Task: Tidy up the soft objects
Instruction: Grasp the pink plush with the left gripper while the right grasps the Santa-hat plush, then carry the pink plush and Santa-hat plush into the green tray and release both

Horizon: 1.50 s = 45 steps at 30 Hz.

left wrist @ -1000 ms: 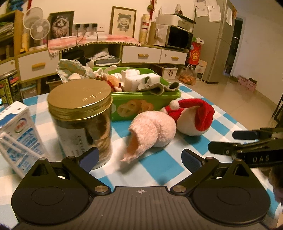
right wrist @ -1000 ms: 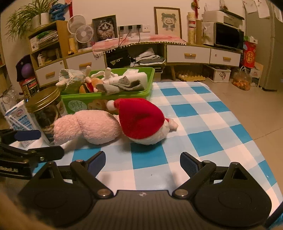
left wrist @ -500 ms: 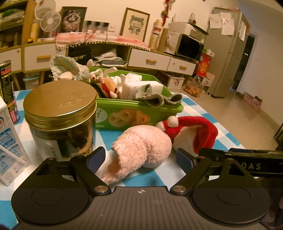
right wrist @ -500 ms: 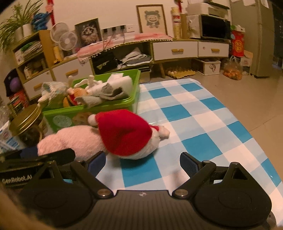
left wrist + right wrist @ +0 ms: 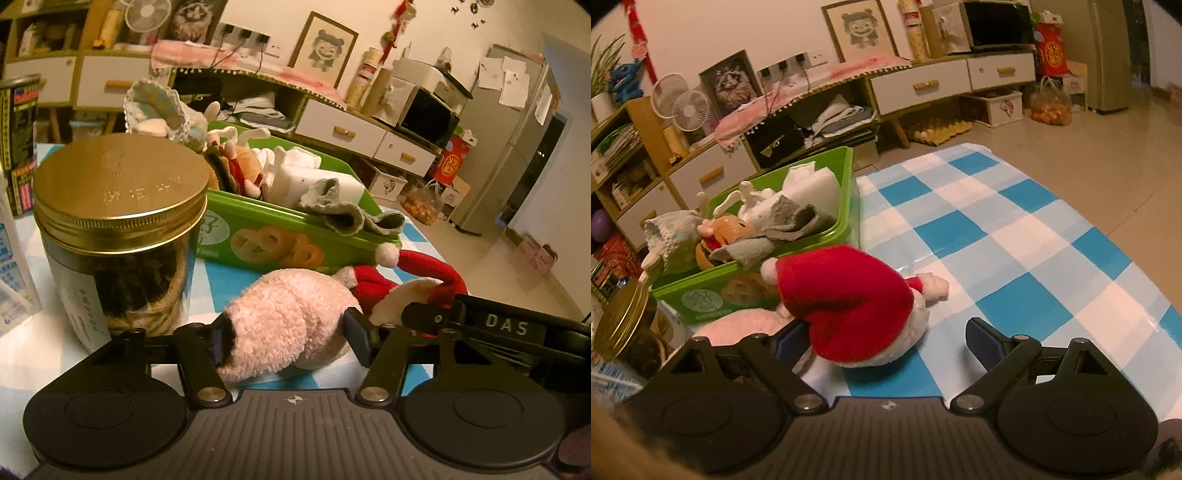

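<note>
A pink plush toy (image 5: 288, 325) lies on the checked table in front of a green bin (image 5: 295, 236). My left gripper (image 5: 288, 336) straddles it. Its jaws are closing and both pads touch the plush's sides. Beside it lies a plush with a red Santa hat (image 5: 849, 299). My right gripper (image 5: 886, 343) has this plush between its closing jaws. Its left fingertip (image 5: 790, 339) is against the hat, while its right fingertip (image 5: 982, 343) stands apart from it. The right gripper (image 5: 506, 325) also shows at the right of the left wrist view.
The green bin (image 5: 701, 295) holds a grey cloth (image 5: 343, 214), a white sponge (image 5: 317, 181) and small plush toys. A gold-lidded jar (image 5: 118, 192), a milk carton (image 5: 11, 277) and a can (image 5: 18, 140) stand at the left. Blue-checked tablecloth (image 5: 1015, 240) stretches to the right.
Both grippers moved forward onto the toys and rolled. The left jaws narrowed from wide open onto the pink plush. The right jaws narrowed a little around the Santa plush.
</note>
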Motion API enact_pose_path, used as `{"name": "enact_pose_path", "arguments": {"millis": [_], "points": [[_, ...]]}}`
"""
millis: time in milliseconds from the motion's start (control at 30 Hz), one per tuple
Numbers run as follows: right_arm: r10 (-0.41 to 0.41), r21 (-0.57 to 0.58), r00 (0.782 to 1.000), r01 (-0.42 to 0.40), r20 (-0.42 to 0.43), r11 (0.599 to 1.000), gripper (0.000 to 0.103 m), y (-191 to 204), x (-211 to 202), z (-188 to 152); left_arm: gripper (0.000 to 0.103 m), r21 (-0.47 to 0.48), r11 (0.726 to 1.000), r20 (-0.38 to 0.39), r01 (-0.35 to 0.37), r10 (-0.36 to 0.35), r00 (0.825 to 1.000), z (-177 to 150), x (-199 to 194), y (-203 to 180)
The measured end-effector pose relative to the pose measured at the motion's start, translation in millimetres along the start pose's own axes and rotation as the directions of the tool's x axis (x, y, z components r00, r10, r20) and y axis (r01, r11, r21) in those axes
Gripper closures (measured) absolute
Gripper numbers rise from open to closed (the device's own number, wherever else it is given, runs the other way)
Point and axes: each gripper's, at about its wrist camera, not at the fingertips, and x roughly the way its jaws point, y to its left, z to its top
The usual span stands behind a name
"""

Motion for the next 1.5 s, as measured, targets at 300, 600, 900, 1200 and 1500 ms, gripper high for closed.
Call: {"name": "enact_pose_path", "arguments": {"millis": [300, 600, 900, 1200, 1500], "points": [[0.032, 0.029, 0.999, -0.032, -0.026, 0.999, 0.092, 1, 6, 3, 0.051, 0.019, 1.0, 0.001, -0.01, 0.01, 1.0, -1, -1, -5], [0.034, -0.018, 0.999, -0.034, -0.033, 0.999, 0.1, 9, 4, 4, 0.052, 0.034, 0.999, -0.009, -0.014, 0.014, 1.0, 1, -5, -8], [0.025, 0.008, 0.998, -0.025, -0.05, 1.0, 0.1, 6, -1, 6, 0.053, 0.04, 0.999, -0.018, -0.015, 0.016, 1.0, 4, -7, -7], [0.033, 0.081, 0.996, -0.026, -0.088, 0.996, 0.1, 1, -9, 8, 0.054, 0.042, 0.999, -0.018, -0.014, 0.014, 1.0, 7, -14, -9], [0.061, 0.173, 0.988, -0.035, -0.143, 0.984, 0.1, -2, -17, 7, 0.055, 0.046, 0.998, -0.034, -0.029, 0.031, 0.999, 11, -21, -10]]}}
